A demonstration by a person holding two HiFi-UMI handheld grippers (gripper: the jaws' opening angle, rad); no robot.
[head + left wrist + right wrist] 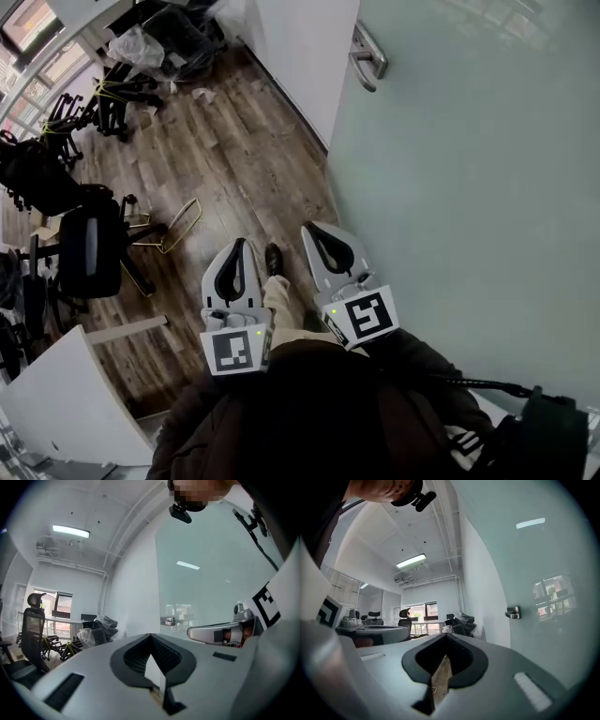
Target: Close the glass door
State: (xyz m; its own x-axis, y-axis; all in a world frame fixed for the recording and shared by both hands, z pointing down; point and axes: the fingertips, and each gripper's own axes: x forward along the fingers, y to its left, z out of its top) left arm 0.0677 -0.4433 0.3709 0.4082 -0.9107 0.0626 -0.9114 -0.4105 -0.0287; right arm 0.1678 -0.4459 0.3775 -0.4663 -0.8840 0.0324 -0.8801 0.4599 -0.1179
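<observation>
While both grippers are hanging close to the person's body, the right gripper (315,229) is sitting nearer the handle (368,56) than the left gripper (239,243) is, and the coming move is turning on that. The handle is lying well ahead of the right gripper's tips and a little to their right. It is sticking out from the door (469,187) on the person's side, with its lever running along the glass. Both grippers are pointing forward, roughly toward the handle, with the left one lying further to the left of it. In each gripper view the jaws are meeting at their tips. Only the hollow between the dark pads is showing behind them, and nothing is lying in it, so both grippers are carrying nothing. Neither is touching the glass or the handle. The door is standing upright as a pale pane, with its face running back from the handle along the right gripper's right side. A white wall (300,56) is standing just left of the handle, and I cannot tell whether the door's edge is already seated against it. Left of the handle, the floor (234,159) is stretching away, and a chair (89,248) is standing well apart from the handle on that side. By my judgement the right gripper is the one to send forward, either to the lever or flat against the glass beside it.
</observation>
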